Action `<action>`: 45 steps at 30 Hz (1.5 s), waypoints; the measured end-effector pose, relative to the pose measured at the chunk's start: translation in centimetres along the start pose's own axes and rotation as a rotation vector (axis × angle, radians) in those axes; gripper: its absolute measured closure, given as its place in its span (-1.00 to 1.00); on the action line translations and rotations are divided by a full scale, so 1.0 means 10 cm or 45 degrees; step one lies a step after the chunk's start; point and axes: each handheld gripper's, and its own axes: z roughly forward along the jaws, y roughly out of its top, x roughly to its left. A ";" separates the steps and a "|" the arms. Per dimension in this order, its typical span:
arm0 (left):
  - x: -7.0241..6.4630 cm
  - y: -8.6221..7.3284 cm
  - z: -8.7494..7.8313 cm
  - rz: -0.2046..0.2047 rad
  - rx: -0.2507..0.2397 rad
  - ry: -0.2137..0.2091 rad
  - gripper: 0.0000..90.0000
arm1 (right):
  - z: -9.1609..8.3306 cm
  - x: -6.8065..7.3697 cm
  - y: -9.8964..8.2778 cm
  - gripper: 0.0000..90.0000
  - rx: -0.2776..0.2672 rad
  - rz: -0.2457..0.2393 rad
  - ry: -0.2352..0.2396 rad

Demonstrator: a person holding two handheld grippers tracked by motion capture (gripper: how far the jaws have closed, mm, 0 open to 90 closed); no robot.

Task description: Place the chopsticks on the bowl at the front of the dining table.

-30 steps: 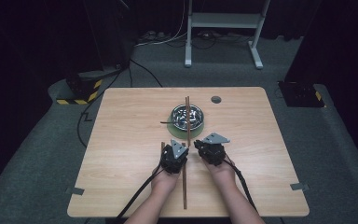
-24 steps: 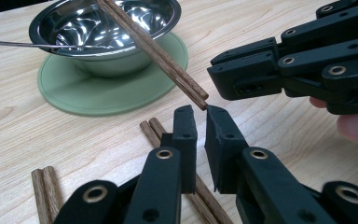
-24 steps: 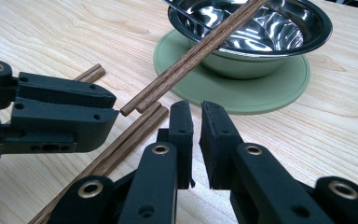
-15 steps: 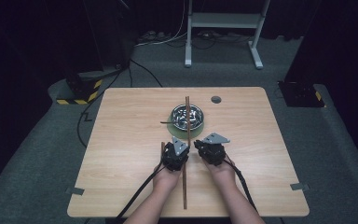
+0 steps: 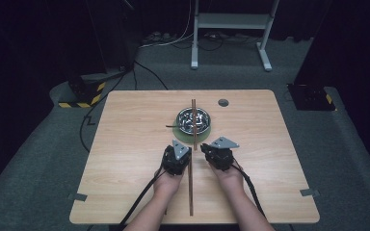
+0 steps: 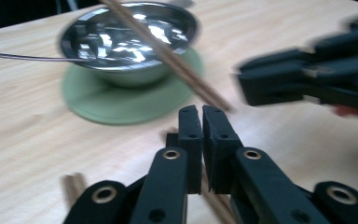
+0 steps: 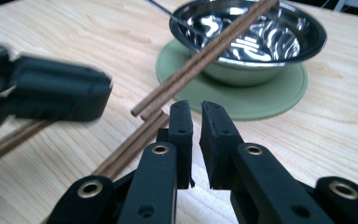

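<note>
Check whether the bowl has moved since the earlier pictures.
No. In the high view the bowl sits in the same place relative to the round hole in the table.

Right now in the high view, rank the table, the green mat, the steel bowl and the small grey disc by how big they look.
1. Table, largest by far.
2. Green mat, its edge showing just past the bowl.
3. Steel bowl, slightly narrower than the mat.
4. Small grey disc, smallest.
</note>
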 end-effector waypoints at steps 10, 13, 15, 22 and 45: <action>0.14 0.12 0.36 -0.068 -0.025 -0.013 0.93 | 0.19 -0.06 0.32 0.86 0.052 0.011 -0.065; 0.14 0.15 0.40 -0.079 -0.046 -0.019 0.93 | 0.29 -0.07 0.32 0.86 0.056 0.027 -0.104; 0.15 0.16 0.43 -0.098 -0.047 -0.022 0.92 | 0.32 -0.09 0.32 0.86 0.060 0.040 -0.111; 0.14 0.15 0.50 -0.111 -0.035 -0.036 0.92 | 0.37 -0.10 0.33 0.86 0.052 0.049 -0.113; 0.13 0.16 0.53 -0.116 -0.030 -0.042 0.98 | 0.44 -0.07 0.28 0.89 0.061 0.059 -0.115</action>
